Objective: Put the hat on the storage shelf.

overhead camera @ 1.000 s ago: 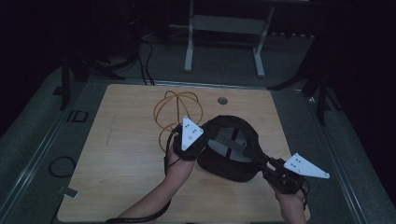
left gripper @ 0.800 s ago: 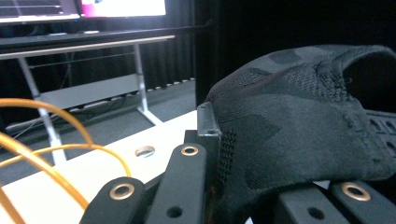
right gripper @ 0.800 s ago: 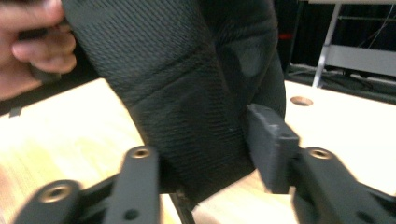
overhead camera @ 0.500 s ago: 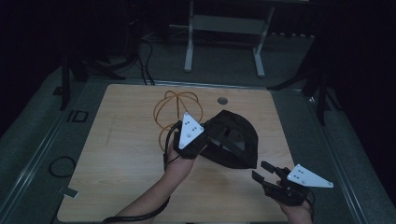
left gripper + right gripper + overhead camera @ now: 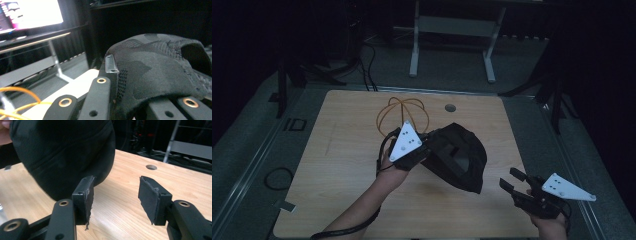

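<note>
Comparing with a second ago, we see that the right gripper (image 5: 512, 181) has let go of the black cap (image 5: 458, 159) and moved back toward the near right corner of the table (image 5: 337, 150); its jaws now stand apart with nothing between them. The left gripper (image 5: 424, 145) keeps the cap pinched at its edge (the fabric sits between its jaws in the left gripper view), tilted above the table beside the orange cable (image 5: 404, 112). We judge the cap now hangs on one gripper alone.
</note>
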`<state>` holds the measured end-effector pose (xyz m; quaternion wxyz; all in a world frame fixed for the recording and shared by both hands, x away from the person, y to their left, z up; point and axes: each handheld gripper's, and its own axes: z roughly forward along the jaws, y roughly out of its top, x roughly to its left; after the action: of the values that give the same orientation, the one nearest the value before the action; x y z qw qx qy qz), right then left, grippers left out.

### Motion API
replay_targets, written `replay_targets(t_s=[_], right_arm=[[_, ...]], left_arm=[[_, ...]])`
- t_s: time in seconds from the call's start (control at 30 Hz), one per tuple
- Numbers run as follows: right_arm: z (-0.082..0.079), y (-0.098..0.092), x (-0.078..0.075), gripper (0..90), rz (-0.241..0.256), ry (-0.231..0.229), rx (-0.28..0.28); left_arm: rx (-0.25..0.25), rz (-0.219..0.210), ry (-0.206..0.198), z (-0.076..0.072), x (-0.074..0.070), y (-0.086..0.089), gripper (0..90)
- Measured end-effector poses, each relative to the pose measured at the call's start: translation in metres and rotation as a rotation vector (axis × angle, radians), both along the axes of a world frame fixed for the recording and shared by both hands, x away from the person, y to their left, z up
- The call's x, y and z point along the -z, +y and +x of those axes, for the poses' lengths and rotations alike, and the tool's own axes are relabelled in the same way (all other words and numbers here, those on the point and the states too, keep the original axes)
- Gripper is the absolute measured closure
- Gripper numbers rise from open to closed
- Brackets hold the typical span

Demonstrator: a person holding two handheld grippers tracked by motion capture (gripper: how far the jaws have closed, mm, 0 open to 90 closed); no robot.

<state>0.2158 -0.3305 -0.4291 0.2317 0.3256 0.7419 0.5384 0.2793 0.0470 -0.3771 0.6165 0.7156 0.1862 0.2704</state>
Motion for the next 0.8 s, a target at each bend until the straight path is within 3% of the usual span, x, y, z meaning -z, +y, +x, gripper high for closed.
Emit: replay_targets(t_s=[0.13,0.17,0.2,0.27,0.47,0.57,0.73,0.8], right_arm=[[0.004,0.000,-0.012,45.0,-0.030,-0.025,-0.012],[0.004,0.000,-0.012,45.0,-0.030,-0.025,-0.012],[0.006,0.001,-0.019,45.1,-0.039,-0.047,-0.033],[0.006,0.004,-0.024,45.0,-0.051,-0.061,-0.045],[0.001,0.024,-0.042,43.1,-0.067,-0.122,-0.158],[-0.004,0.037,-0.049,42.5,-0.076,-0.144,-0.223],[-0.011,0.057,-0.059,41.0,-0.084,-0.169,-0.325],[-0.010,0.066,-0.060,39.6,-0.090,-0.173,-0.360]], left_arm=[[0.133,0.005,-0.032,-0.002,-0.003,0.010,88.2],[0.133,0.005,-0.032,-0.002,-0.003,0.010,88.2],[0.181,0.017,-0.051,-0.005,-0.005,0.014,88.2],[0.231,0.011,-0.057,-0.006,-0.007,0.018,88.2],[0.376,-0.051,-0.029,-0.003,-0.007,0.030,88.2],[0.430,-0.063,-0.025,-0.003,-0.006,0.035,88.2],[0.447,-0.034,-0.025,-0.006,-0.007,0.032,88.2],[0.458,-0.045,-0.019,-0.007,-0.007,0.031,88.2]])
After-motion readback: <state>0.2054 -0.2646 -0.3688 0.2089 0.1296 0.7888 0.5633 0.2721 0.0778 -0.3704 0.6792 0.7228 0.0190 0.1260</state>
